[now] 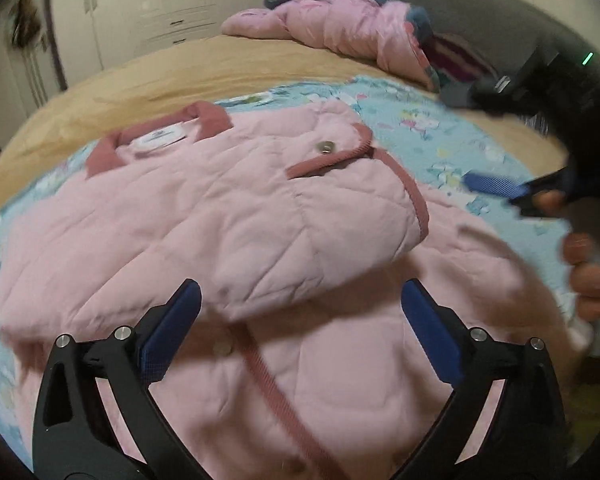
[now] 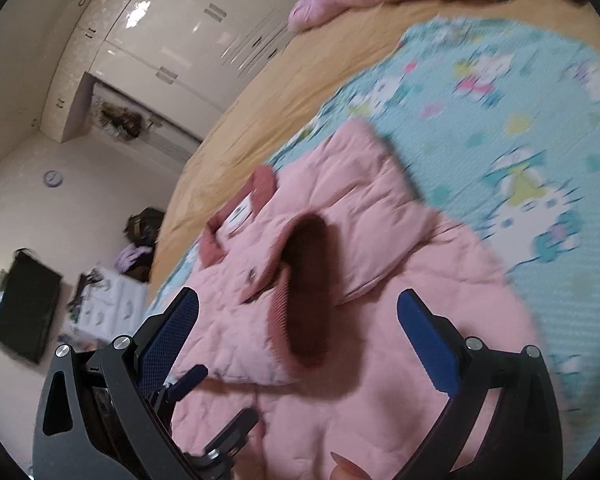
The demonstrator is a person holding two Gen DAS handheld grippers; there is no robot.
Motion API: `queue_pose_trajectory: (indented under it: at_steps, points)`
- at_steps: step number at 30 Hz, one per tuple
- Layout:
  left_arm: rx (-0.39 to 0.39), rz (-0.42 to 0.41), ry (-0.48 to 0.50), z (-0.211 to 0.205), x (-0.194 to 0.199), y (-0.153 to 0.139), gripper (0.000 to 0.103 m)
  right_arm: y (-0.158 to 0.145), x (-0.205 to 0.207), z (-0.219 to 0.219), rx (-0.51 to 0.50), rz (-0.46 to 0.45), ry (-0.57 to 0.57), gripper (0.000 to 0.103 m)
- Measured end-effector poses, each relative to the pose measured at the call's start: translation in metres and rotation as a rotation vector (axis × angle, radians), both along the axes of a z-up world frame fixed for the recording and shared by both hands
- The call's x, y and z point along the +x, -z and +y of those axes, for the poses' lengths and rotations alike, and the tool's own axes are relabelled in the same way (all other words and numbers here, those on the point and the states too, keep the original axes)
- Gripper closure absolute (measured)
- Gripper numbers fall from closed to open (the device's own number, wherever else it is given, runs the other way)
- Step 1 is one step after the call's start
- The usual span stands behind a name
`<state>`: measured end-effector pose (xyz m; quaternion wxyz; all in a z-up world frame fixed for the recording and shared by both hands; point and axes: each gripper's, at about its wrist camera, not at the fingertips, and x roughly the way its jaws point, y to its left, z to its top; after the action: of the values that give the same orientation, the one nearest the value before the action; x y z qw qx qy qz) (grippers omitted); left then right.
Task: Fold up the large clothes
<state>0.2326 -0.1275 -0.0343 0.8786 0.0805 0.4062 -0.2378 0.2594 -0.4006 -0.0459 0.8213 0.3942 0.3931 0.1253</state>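
A pale pink quilted padded jacket with dusty-rose corduroy trim lies spread on a turquoise cartoon-print blanket, which covers the near part of a bed with a tan sheet. The jacket's rose collar with a white label points to the far left, and one sleeve is folded across the chest so that its rose-trimmed cuff with a metal snap lies on top, right of the collar.

The left gripper hangs just above the jacket's near part with its blue-padded fingers spread wide, holding nothing. The right gripper hovers over the folded sleeve, its fingers likewise released and parted, with no cloth between them; in the right wrist view the dark mouth of the cuff gapes between them. In the left wrist view the right gripper appears at the right edge, blurred, with the person's hand on its handle.

At the far side of the bed a pink puffy quilt lies bunched against a grey headboard. White glossy wardrobe doors fill the far wall.
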Motion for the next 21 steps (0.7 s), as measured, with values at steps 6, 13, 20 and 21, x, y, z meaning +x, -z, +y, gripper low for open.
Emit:
queue_pose_trajectory:
  at_steps: [6, 13, 20, 21]
  points:
    - [-0.111, -0.022, -0.204, 0.087, -0.002, -0.029, 0.009, 0.021, 0.025, 0.028, 0.110, 0.049, -0.068, 0.004]
    - [-0.161, -0.076, -0.458, 0.185, 0.016, -0.053, 0.009, 0.003, 0.030, 0.052, 0.027, -0.006, -0.075, 0.087]
    - [-0.233, -0.079, -0.608, 0.233, 0.054, -0.068, 0.009, -0.081, 0.044, 0.063, -0.237, -0.293, -0.174, 0.095]
    - [-0.241, -0.076, -0.610, 0.233, 0.059, -0.068, 0.009, -0.093, 0.046, 0.062, -0.286, -0.337, -0.176, 0.095]
